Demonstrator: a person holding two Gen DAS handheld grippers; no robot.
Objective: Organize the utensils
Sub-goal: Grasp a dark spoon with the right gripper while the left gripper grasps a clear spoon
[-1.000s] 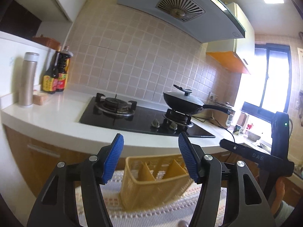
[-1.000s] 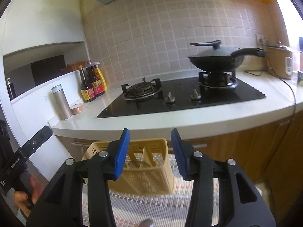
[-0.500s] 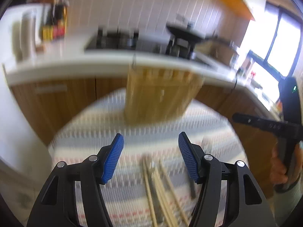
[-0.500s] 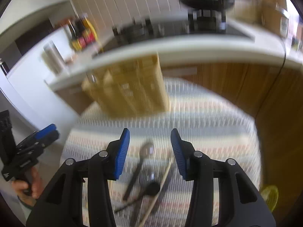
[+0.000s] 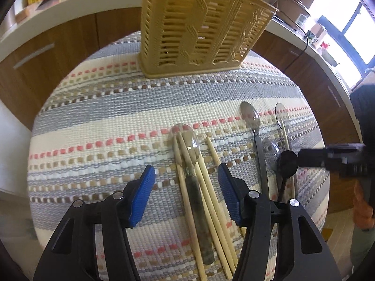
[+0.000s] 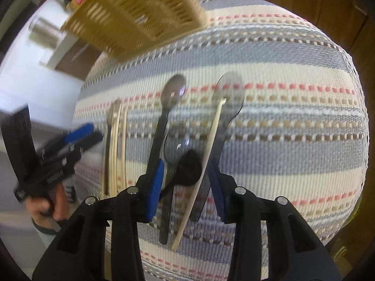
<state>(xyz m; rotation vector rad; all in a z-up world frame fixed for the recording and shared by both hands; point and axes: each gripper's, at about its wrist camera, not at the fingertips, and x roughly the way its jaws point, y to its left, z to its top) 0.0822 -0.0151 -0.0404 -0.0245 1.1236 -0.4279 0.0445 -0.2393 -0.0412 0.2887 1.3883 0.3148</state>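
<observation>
Nearest to the left gripper (image 5: 186, 194), a bundle of wooden chopsticks (image 5: 208, 201) and a spoon with a dark worn handle (image 5: 191, 161) lie between its blue pads, on the striped woven cloth (image 5: 93, 121) that covers the desk. The jaws are closing but not yet pressing on anything. I think the risk here is that several sticks and the spoon are touching each other, so the jaws may catch all of them together, or one stick may slip out sideways.

The right gripper (image 6: 185, 187) has its jaws closing too, still open, over a second heap: a black spoon (image 6: 188, 168), a clear grey spoon (image 6: 177, 145), a long dark-handled spoon (image 6: 164, 121) and one single chopstick (image 6: 211, 145) that lies across a translucent spoon (image 6: 230, 93). These pieces overlap, so a grip may lift one and drag another, or the smooth shiny bowls may slide off the pads.

Farther away, at the back edge of the cloth, stands the yellow slotted basket (image 5: 201, 28) with dividers inside. It looks light, so I judge a push from a utensil may tip it.
</observation>
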